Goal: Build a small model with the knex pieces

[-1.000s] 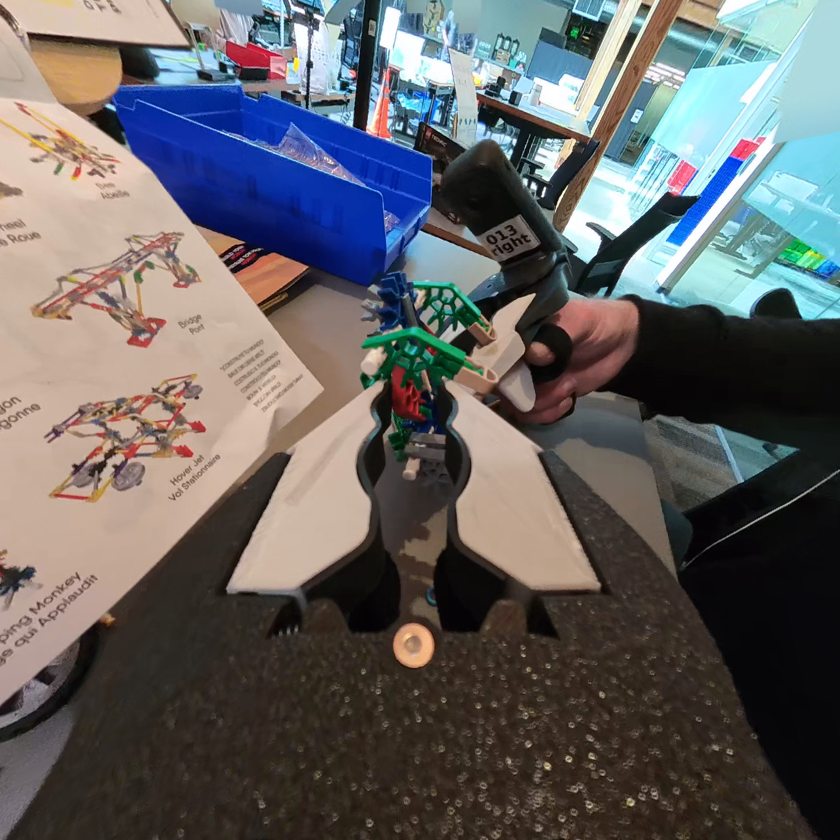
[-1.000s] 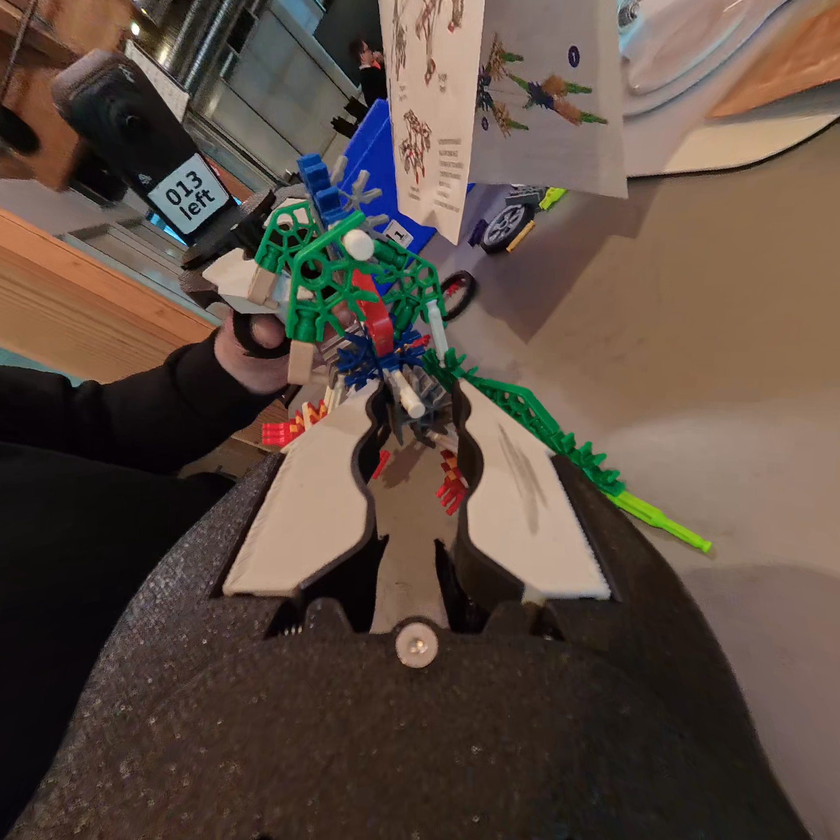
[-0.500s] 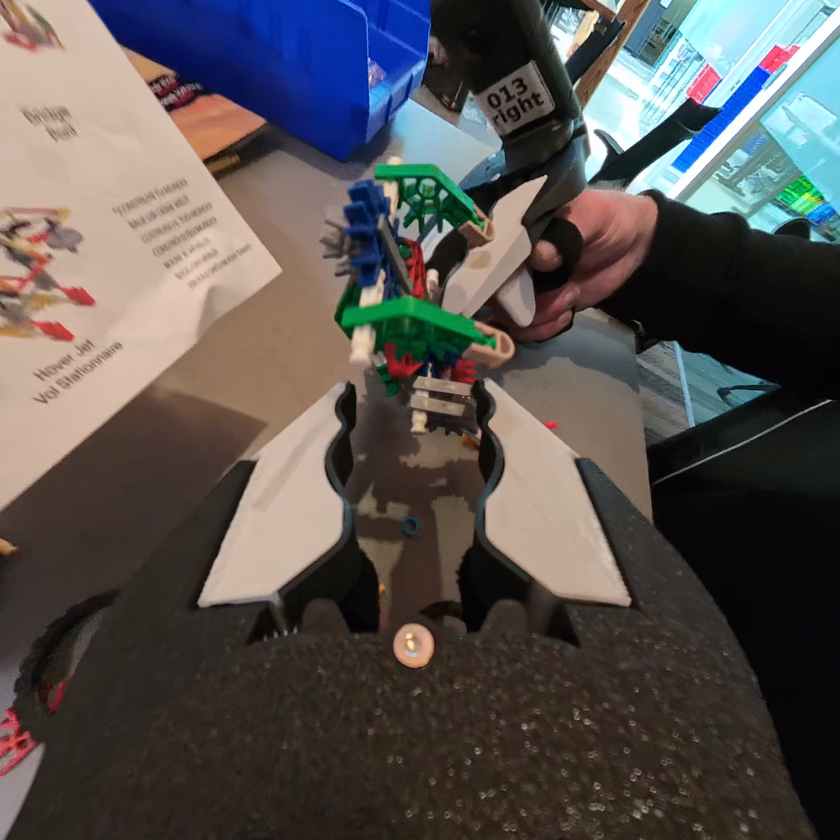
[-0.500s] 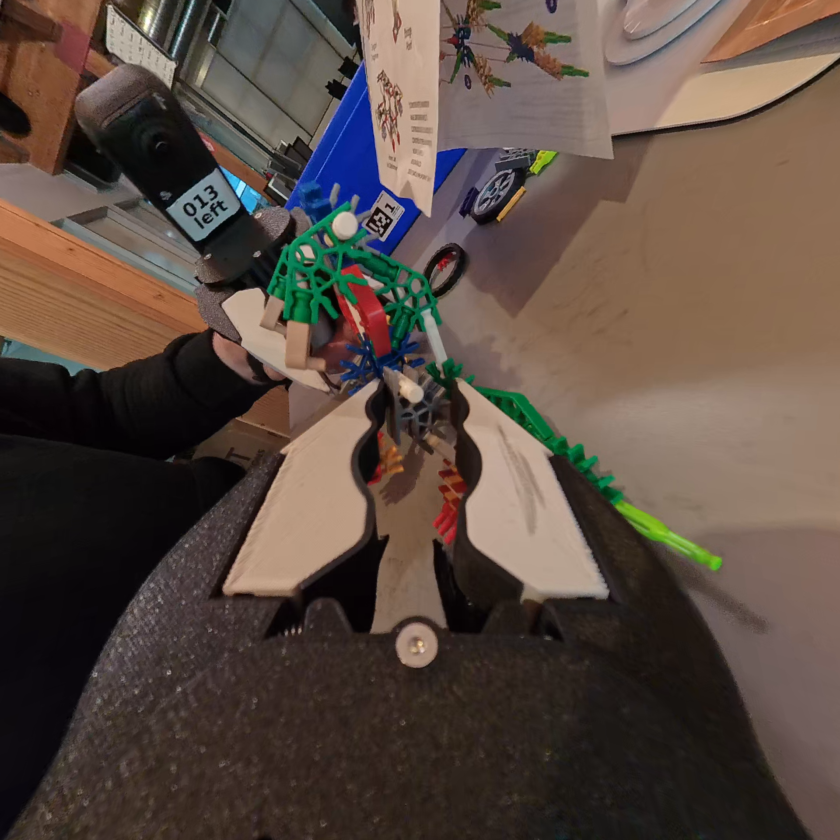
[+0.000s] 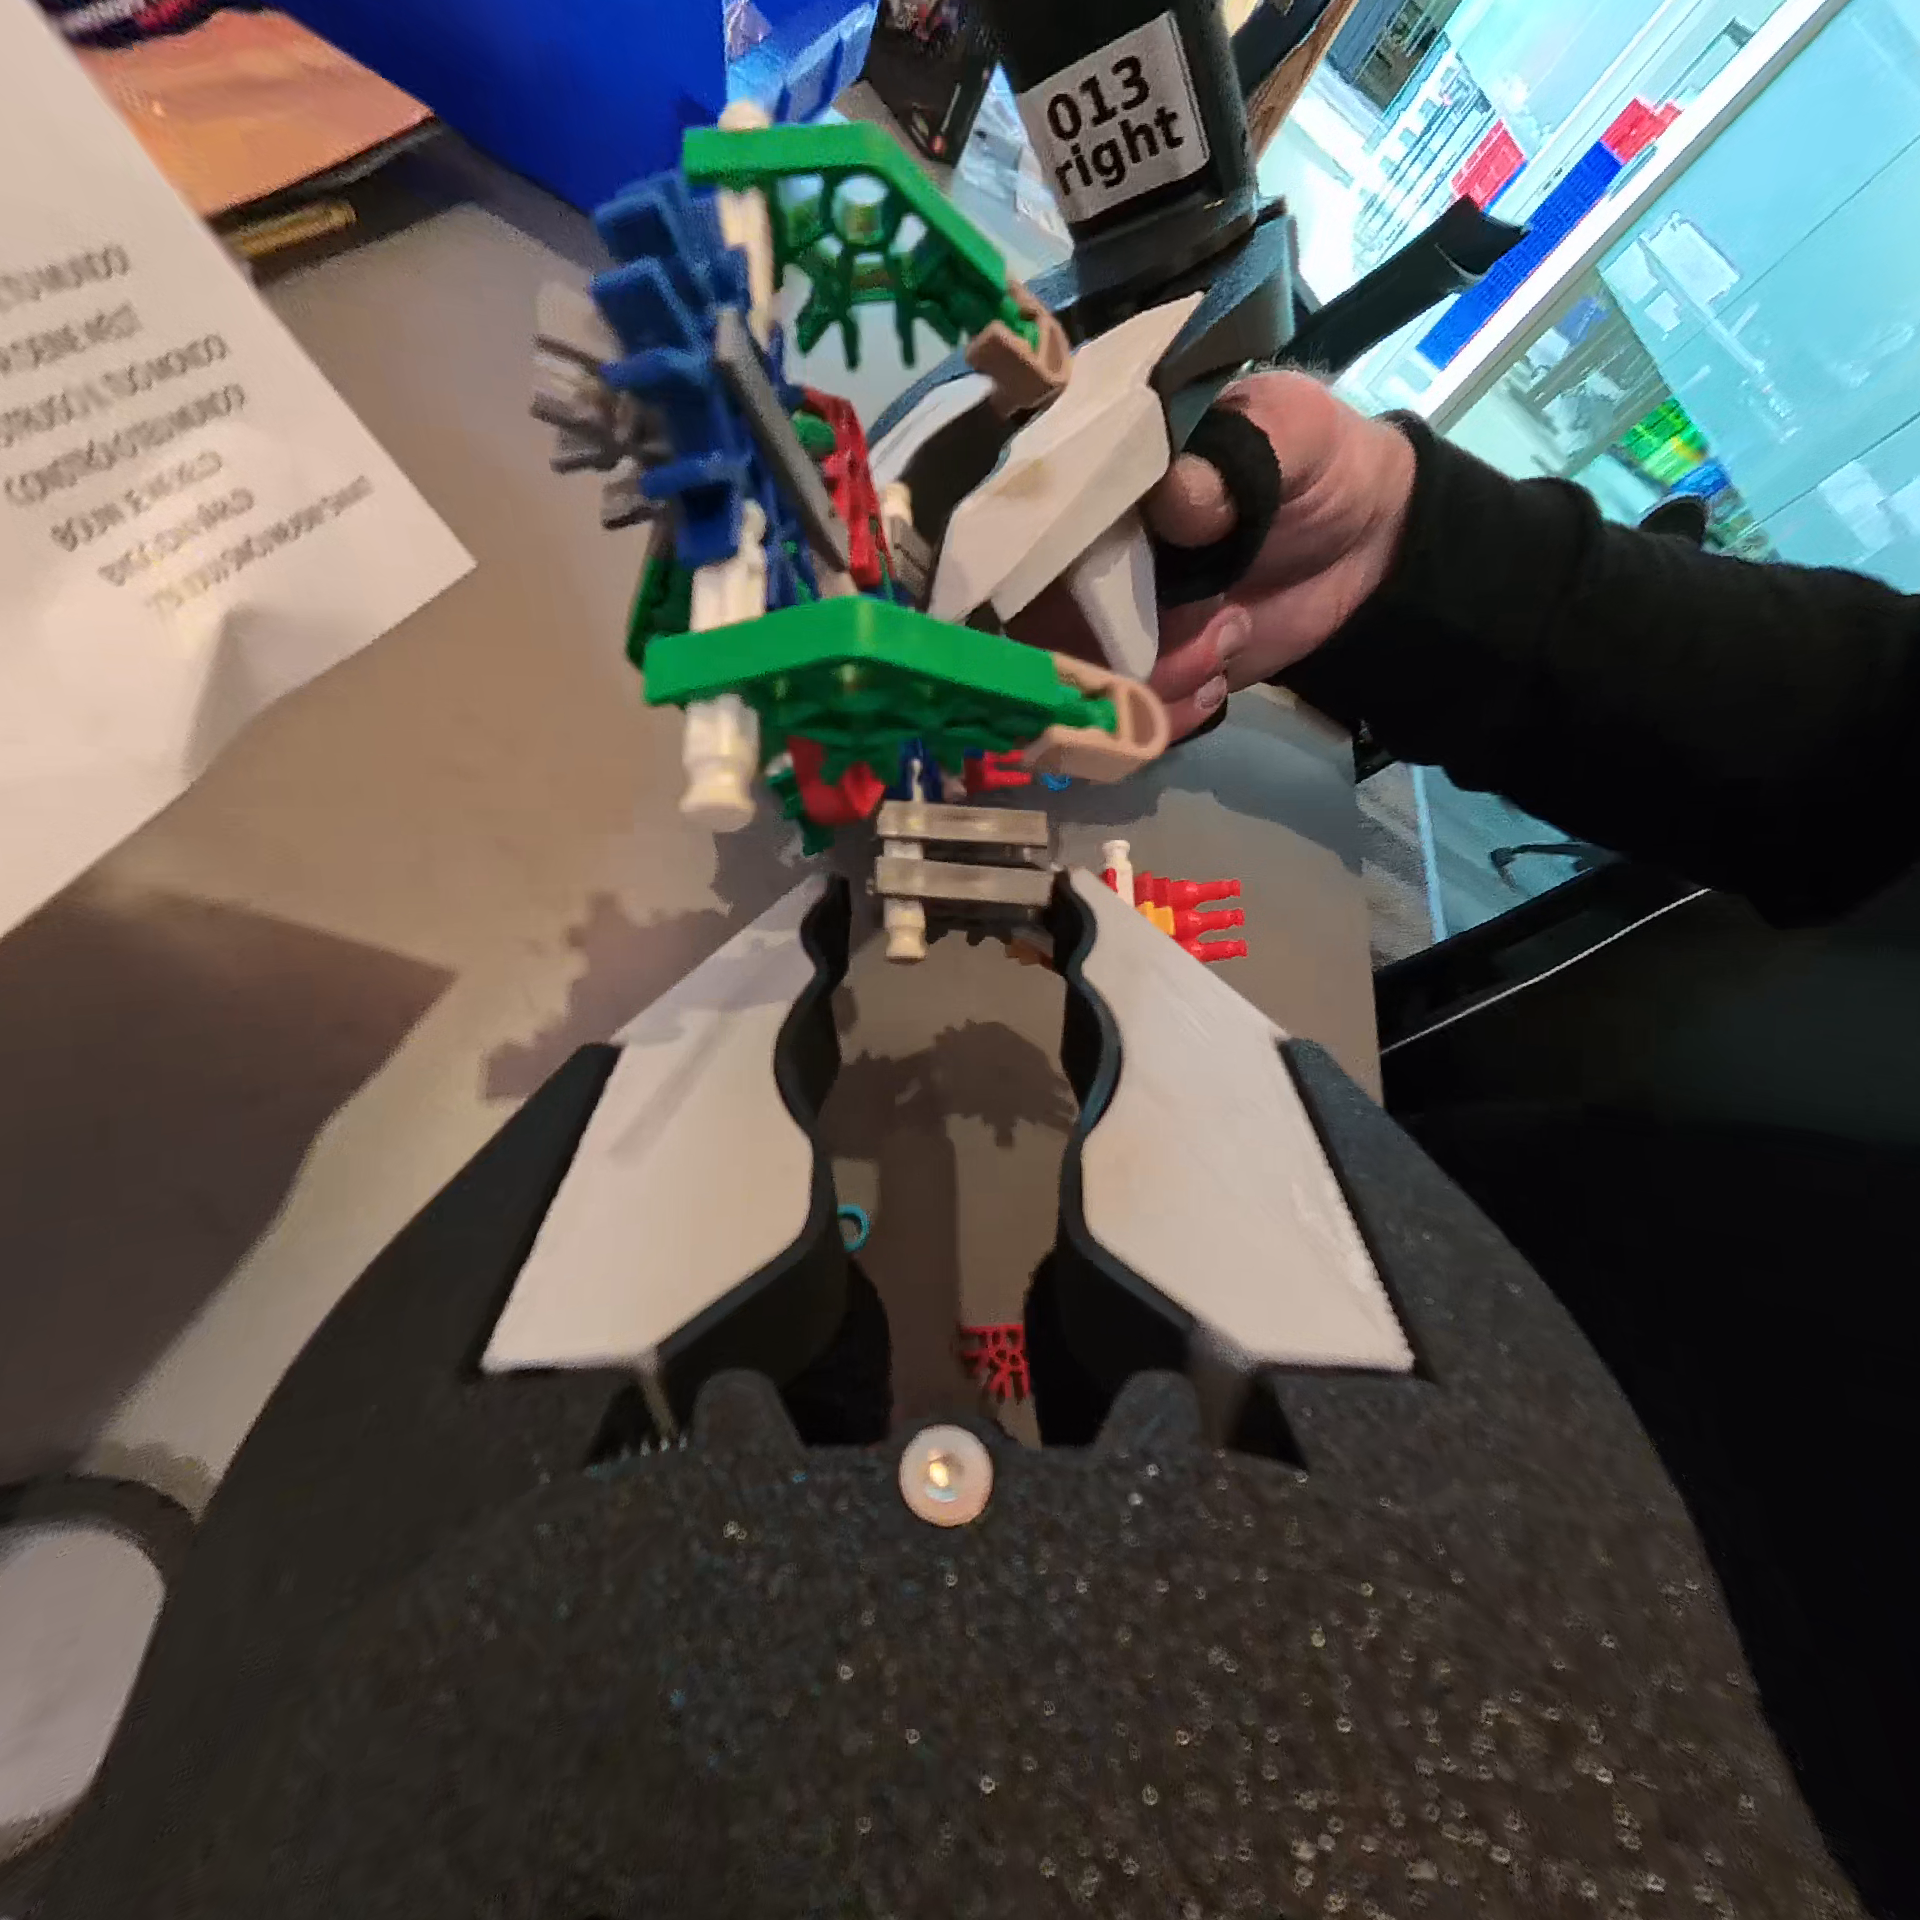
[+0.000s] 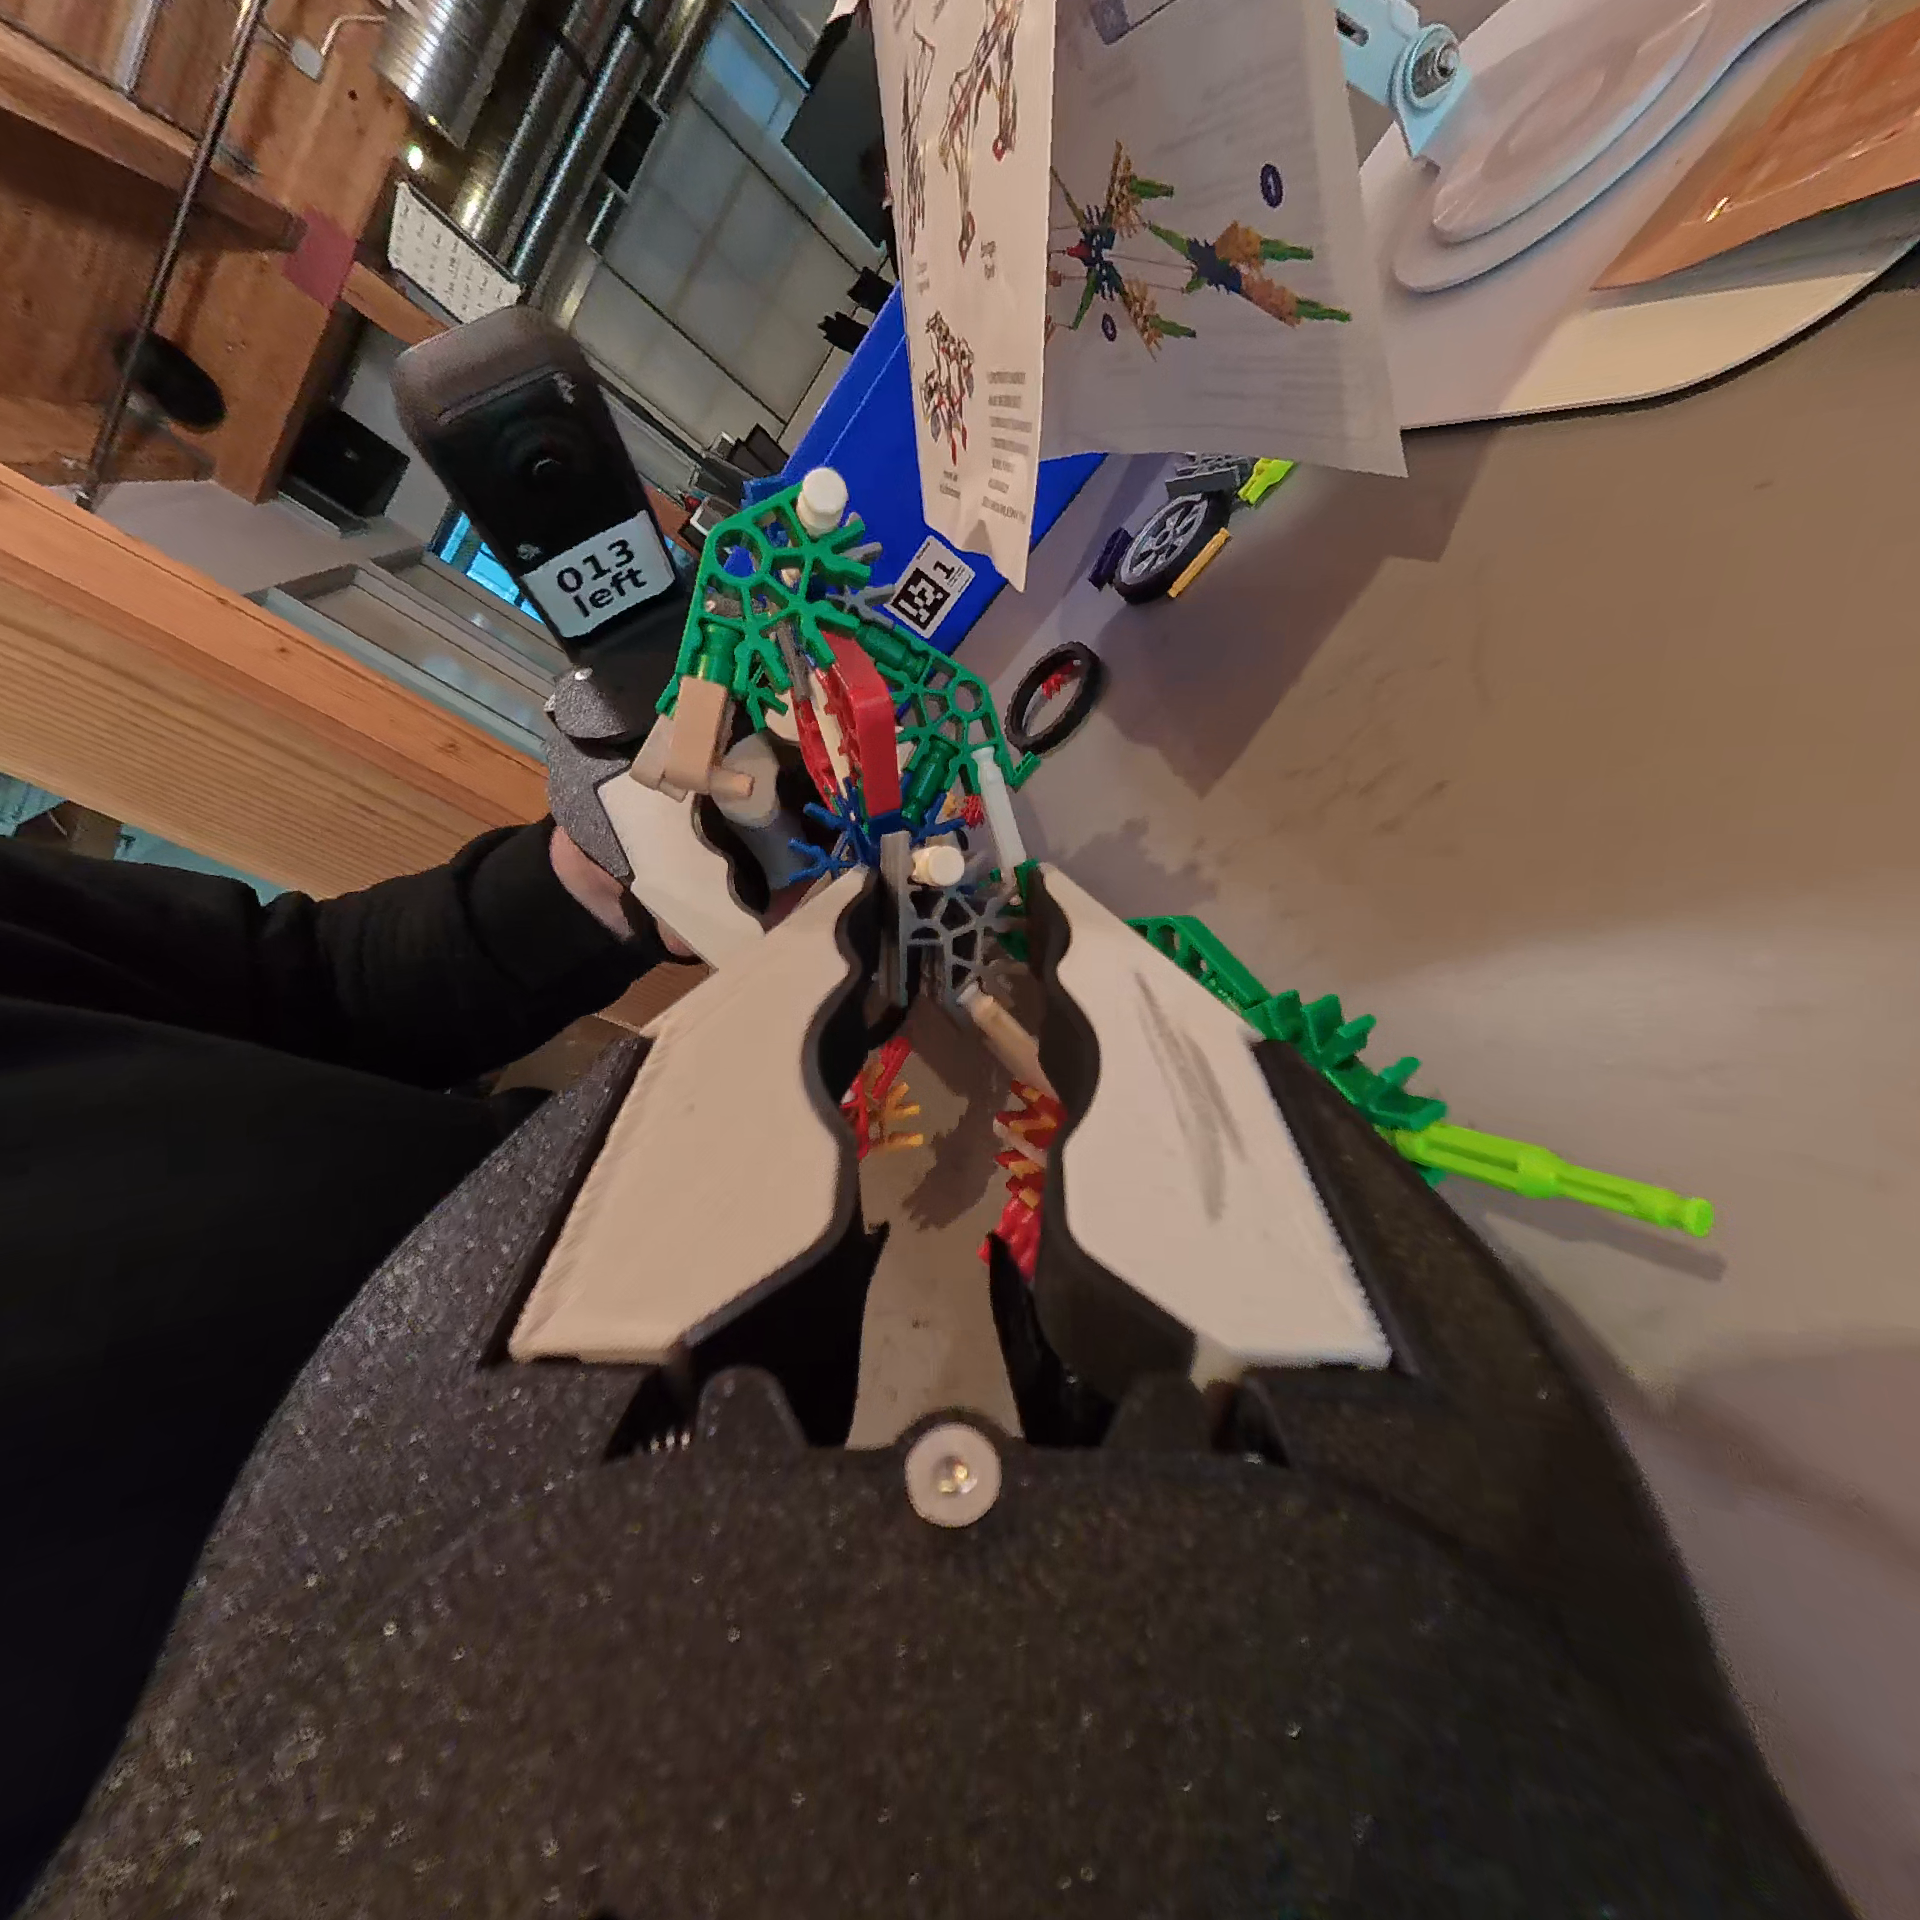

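Since the earlier frames the left gripper (image 5: 961,904) had swung away from the instruction sheet (image 5: 156,499) and the blue bin (image 5: 540,94), bringing the model (image 5: 831,499) closer and higher in its view, while the right gripper (image 6: 951,914) had tilted so the model stood more upright before it. Both grippers met on this one toy build of green panels, blue and red connectors and white rods, held clear above the grey table (image 5: 416,831). The left gripper's fingers were drawn in on a stacked grey connector (image 5: 961,868) at the model's lower end; the right gripper was clenched on a grey snowflake connector (image 6: 951,930) of the same build, with a person's hand (image 5: 1278,540) squeezing its trigger. Loose red and yellow connectors (image 5: 1184,914) lay on the table just beneath, a green rod chain (image 6: 1351,1049) lay beside the right gripper, and a small wheel (image 6: 1169,540) and a black tyre (image 6: 1055,696) lay farther off. The model looked light but springy and loosely snapped together, so joints could pop under twisting; the stiff connector hubs seemed the safest places to grip, not the thin rods or lattice panels.
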The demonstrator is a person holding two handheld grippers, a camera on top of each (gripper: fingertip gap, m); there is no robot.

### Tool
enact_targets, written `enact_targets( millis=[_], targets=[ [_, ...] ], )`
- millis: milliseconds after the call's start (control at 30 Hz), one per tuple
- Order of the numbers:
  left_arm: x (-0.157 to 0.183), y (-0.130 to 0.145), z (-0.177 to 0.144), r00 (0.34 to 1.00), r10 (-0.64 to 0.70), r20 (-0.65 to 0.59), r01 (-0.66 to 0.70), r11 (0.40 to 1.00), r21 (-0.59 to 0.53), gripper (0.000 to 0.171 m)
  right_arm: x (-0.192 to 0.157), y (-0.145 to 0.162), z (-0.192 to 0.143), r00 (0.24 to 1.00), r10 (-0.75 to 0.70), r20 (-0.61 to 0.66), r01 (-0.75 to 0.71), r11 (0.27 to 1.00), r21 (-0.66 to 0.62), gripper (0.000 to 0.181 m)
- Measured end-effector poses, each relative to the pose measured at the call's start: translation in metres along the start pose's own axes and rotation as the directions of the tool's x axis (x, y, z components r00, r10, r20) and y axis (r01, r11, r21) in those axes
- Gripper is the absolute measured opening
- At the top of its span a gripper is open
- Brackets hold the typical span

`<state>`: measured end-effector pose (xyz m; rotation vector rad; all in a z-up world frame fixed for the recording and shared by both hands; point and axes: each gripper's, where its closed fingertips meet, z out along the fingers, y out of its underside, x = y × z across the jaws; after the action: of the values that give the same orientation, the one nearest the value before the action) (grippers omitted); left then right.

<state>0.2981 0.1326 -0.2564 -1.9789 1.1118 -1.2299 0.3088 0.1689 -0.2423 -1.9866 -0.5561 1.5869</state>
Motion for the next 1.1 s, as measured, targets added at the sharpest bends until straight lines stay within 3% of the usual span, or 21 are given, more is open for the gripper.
enact_targets(
  millis=[300,533,700,833,1000,1100],
  targets=[
    [-0.018,0.0,0.0,0.933,0.3,0.198,-0.278,0.951,-0.132,0.031,0.002,-0.002,-0.002,0.998,0.061,-0.024,-0.06,0.998,0.029,0.026],
    [-0.027,0.006,0.005,0.891,0.39,0.233,-0.349,0.916,-0.196,0.032,0.011,0.008,-0.001,0.994,0.072,-0.085,-0.074,0.997,-0.028,0.036],
    [-0.036,0.001,0.002,0.813,0.509,0.281,-0.438,0.854,-0.281,0.031,0.015,0.014,-0.009,0.992,0.004,-0.127,-0.02,0.992,-0.122,0.043],
    [-0.036,0.0,0.005,0.756,0.585,0.293,-0.498,0.805,-0.322,0.031,0.023,0.023,-0.014,0.975,-0.102,-0.197,0.06,0.976,-0.208,0.029],
    [-0.043,-0.004,0.004,0.595,0.724,0.348,-0.608,0.689,-0.393,0.033,0.024,0.025,-0.015,0.972,-0.111,-0.205,0.065,0.974,-0.218,0.028],
    [-0.044,-0.004,0.004,0.591,0.718,0.366,-0.616,0.696,-0.37,0.034,0.023,0.025,-0.015,0.972,-0.111,-0.206,0.065,0.974,-0.216,0.029]
  ],
)
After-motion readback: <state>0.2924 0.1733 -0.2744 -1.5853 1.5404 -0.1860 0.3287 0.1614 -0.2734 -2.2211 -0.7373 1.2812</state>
